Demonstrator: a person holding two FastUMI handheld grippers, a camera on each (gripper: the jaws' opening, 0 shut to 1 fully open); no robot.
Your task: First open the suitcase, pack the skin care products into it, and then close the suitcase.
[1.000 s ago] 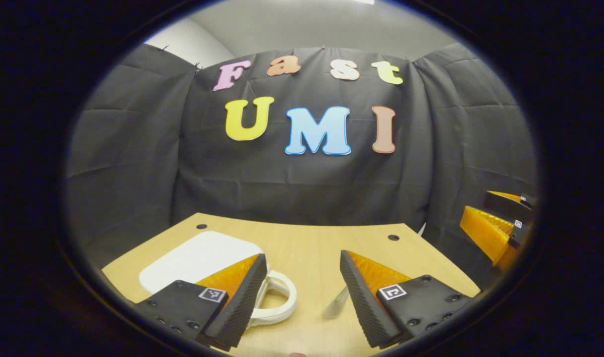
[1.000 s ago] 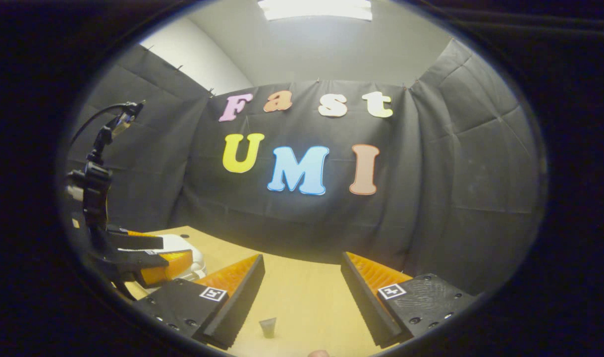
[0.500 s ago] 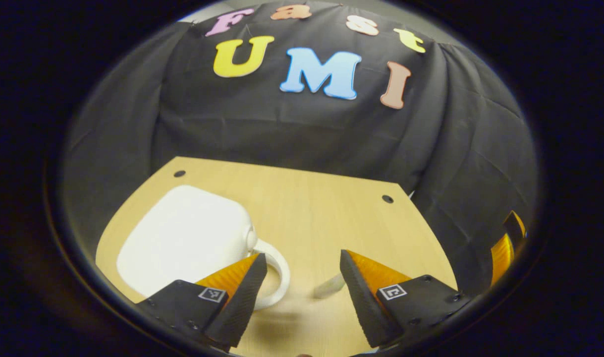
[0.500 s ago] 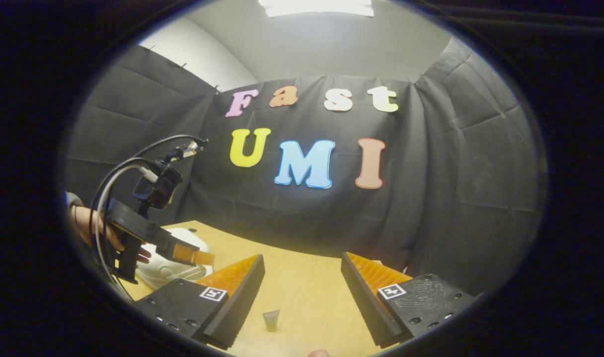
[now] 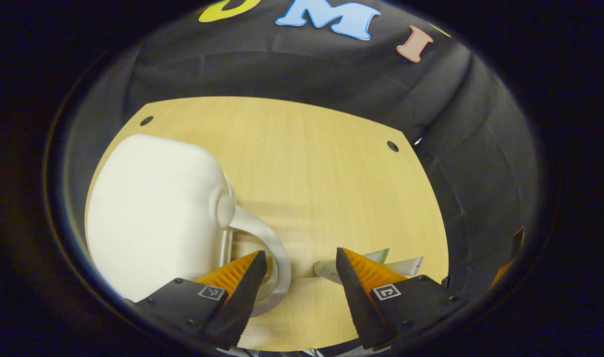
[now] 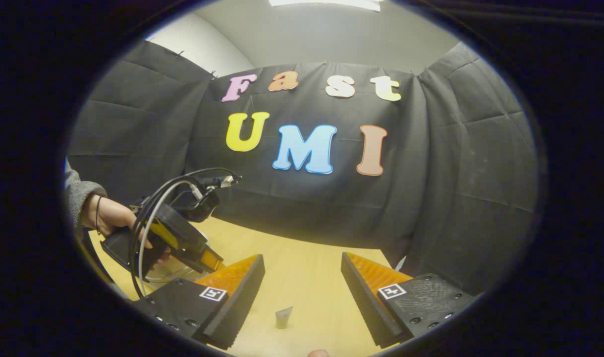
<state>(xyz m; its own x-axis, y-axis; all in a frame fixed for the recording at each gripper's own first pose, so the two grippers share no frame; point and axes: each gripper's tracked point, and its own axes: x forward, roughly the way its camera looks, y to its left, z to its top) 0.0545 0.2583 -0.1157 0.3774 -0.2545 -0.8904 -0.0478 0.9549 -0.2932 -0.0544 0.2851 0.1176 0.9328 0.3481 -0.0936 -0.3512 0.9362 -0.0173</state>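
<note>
Left gripper view is now pitched steeply downward compared with a second ago: the booth wall has slid to the top of the frame and the table (image 5: 306, 163) occupies the centre. The left gripper (image 5: 299, 285) has been lowered toward the white suitcase (image 5: 153, 208), which lies closed at the left of the frame. Its jaws are held apart and nothing is grasped; one finger sits just over the looped handle (image 5: 264, 248) at lower centre. A skin care tube (image 5: 371, 263) lies on the table at lower right, partly hidden behind the other finger.

Right gripper view confirms the descent: the left gripper (image 6: 202, 258), held by a hand (image 6: 111, 218) at the left edge, is tilted down toward the table. The right gripper (image 6: 302, 287) is spread open, hovering level, with a small tube (image 6: 283, 317) seen standing between its fingers at the bottom of the frame.

Opening of the suitcase is judged to be the step in hand; no packing has begun. Contact with the handle cannot be confirmed.
</note>
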